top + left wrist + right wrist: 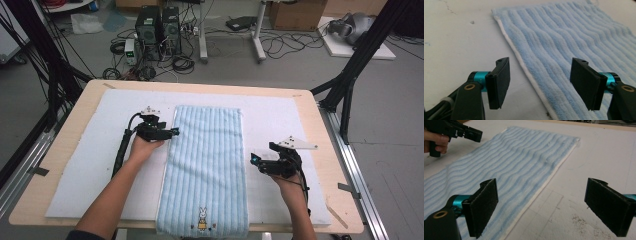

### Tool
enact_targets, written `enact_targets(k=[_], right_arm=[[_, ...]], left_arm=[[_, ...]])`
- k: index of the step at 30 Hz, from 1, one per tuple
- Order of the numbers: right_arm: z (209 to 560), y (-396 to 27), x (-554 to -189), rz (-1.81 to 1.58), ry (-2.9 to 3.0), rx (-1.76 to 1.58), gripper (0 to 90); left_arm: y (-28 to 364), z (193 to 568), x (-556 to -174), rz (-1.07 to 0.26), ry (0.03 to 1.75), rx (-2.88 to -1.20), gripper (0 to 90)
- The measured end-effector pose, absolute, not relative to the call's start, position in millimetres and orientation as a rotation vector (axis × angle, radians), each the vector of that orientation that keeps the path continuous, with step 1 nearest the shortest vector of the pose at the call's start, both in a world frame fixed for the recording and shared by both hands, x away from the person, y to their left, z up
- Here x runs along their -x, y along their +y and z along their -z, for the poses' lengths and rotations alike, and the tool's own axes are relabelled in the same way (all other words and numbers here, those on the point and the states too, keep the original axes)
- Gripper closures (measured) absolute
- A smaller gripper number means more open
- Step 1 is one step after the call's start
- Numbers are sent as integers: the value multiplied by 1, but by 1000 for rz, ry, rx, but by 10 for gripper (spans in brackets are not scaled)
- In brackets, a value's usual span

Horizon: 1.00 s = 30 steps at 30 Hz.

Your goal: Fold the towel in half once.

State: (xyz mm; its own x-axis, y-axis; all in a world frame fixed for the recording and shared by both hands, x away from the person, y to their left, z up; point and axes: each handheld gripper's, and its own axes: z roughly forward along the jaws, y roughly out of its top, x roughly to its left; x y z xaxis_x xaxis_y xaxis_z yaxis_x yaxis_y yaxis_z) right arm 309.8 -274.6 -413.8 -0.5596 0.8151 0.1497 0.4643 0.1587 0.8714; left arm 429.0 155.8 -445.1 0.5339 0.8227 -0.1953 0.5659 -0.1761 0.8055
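Observation:
A light blue striped towel [205,160] lies flat lengthwise on the white mat [90,150], its near end with a rabbit emblem [202,220] hanging over the table's front edge. My left gripper [175,132] sits at the towel's left edge, near the far end. In the left gripper view its jaws [540,82] stand open astride the white hem of the towel [564,37], pressing nothing. My right gripper [254,160] hovers at the towel's right edge, open. In the right gripper view that gripper [546,205] has the towel [506,162] to its left and the left gripper [471,133] farther off.
The mat covers a wooden table [60,145] with bare wood around it. Black frame posts [350,75] stand at both far corners. Computer towers [159,27], cables and boxes lie on the floor beyond.

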Motion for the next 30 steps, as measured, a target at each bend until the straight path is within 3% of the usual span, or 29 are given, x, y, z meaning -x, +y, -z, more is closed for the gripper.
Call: enact_targets(k=[6,9,13,19,28,30], right_arm=[[415,-275,-310,-1358,2088,-1228,110],[416,-275,-311,-1352,2092,-1237,110],[419,-271,-314,-1319,2101,-1257,111],[427,-258,-328,-1219,2136,-1280,117],[424,-237,-382,-1111,2167,-1298,117],[425,-232,-394,-1087,2206,-1324,192]], left_arm=[[146,450,-427,-431,1127,-1960,411],[141,450,-425,-487,1094,-2006,487],[136,450,-421,-493,1010,-2038,690],[136,451,-422,-438,1020,-2013,848],[141,452,-425,-368,1043,-1975,864],[142,452,-425,-361,1046,-1965,865]])
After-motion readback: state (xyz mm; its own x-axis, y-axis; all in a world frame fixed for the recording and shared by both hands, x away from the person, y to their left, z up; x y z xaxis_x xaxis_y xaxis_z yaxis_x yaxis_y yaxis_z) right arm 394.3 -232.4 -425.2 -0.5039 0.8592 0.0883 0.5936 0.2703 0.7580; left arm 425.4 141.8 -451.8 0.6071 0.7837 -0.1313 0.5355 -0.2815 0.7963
